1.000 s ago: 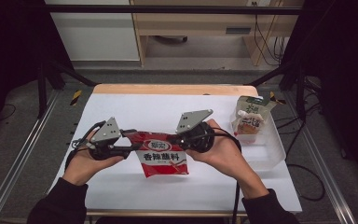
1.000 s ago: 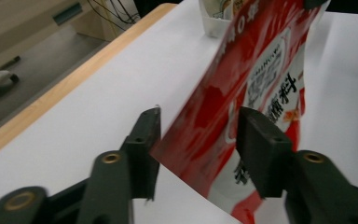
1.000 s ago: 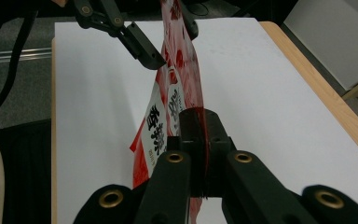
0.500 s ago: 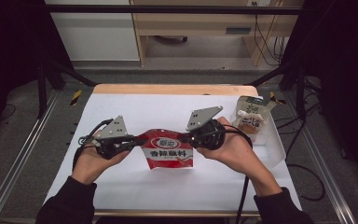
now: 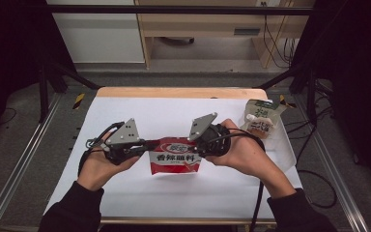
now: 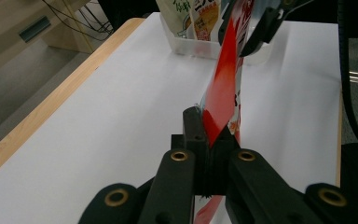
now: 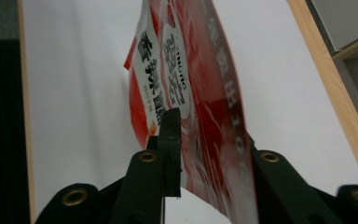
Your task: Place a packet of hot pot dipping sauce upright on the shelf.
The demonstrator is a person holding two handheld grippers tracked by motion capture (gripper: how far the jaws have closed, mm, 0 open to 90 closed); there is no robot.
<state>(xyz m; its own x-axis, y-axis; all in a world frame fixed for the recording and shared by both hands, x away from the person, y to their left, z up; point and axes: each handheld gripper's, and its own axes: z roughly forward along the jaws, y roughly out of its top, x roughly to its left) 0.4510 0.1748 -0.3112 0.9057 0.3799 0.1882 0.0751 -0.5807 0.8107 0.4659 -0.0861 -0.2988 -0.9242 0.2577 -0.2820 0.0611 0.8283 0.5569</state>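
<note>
Midway over the white-covered bench (image 5: 125,203), a flat red foil seasoning packet (image 5: 175,156) with a white label hung between both grippers. Left gripper (image 6: 212,133) fingers clenched on the packet's left edge. Right gripper (image 7: 205,140) fingers, just easing apart, had the packet's right edge between them; whether they pressed it, unclear. Green-and-white carton (image 5: 262,119) stood in clear plastic tray (image 5: 285,150), far right.

A lab: white table (image 5: 125,116) inside a metal frame (image 5: 24,159), loose cables (image 5: 270,43).
</note>
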